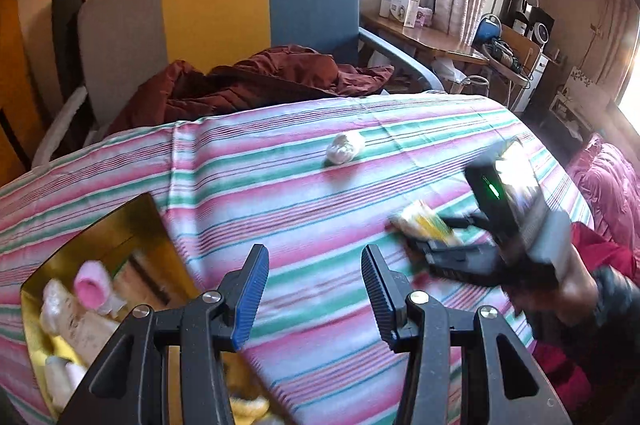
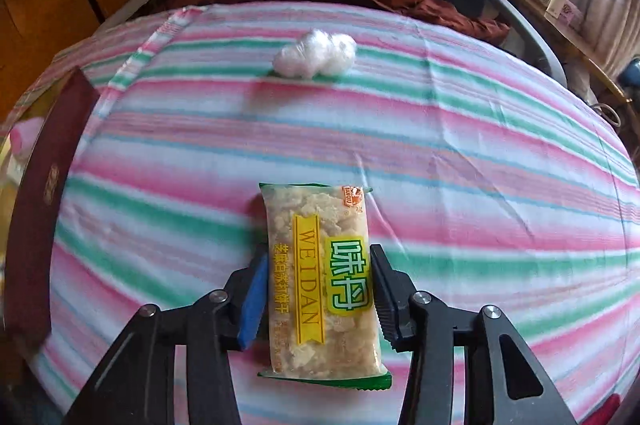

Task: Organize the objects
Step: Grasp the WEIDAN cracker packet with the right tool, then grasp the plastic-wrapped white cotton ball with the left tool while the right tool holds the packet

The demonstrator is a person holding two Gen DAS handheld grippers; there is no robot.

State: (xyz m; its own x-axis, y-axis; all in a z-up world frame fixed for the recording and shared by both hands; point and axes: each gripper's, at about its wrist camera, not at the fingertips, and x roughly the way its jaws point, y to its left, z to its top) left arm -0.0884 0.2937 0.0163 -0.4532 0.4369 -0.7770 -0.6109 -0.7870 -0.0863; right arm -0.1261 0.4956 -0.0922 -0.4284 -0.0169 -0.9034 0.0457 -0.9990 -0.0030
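A striped pink, green and white cloth (image 2: 440,129) covers the bench in a sunlit room, with a grey, yellow and blue chair (image 1: 216,5) behind it and a dark red jacket (image 1: 256,77) heaped on its seat. My right hand-held gripper (image 2: 318,289) straddles a snack packet (image 2: 320,281) lying flat on the cloth; the pads sit at the packet's two long edges about mid-length, but I cannot tell whether they are already pressing on it or just flanking it. My left hand-held gripper (image 1: 314,289) hangs empty with its fingers apart, just beside the gold-lined box (image 1: 100,225) at the left of the bench, where a pink-capped item (image 1: 90,283) and other small packs already lie. A crumpled white plastic wrap (image 2: 316,55) sits further back on the cloth, well apart from the packet.

I judge the packet light, its film slick and crinkly, the biscuit pieces inside brittle. A squeeze across the filled middle should hold it better than the thin sealed ends, which would fold. Gentle pressure only, or the contents will crumble, and too loose a hold may let the film slide out.
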